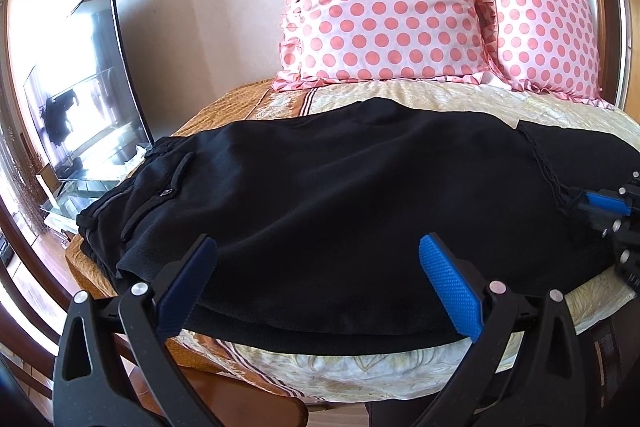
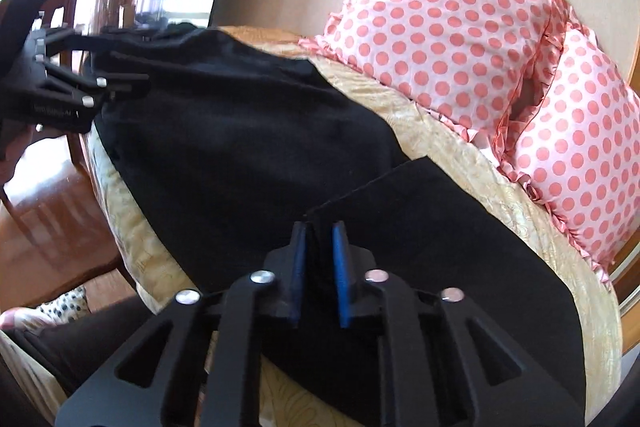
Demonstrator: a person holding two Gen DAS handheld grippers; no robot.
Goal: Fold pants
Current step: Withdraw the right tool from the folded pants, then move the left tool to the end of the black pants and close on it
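the black pants (image 1: 340,195) lie flat across the bed (image 1: 400,375), waistband toward the tv (image 1: 92,83), so i can fold lengthwise. my right gripper (image 2: 320,247) is clenched on the leg end's fabric to lift it over. my left gripper (image 1: 316,267) hangs spread wide above the near edge, gripping nothing.

The bed (image 1: 400,375) is viewed from its near edge by both wrist cameras, set close and tilted downward toward the dotted pillows (image 1: 384,3). The black pants (image 2: 240,147), pillows and wall are shared by both views.
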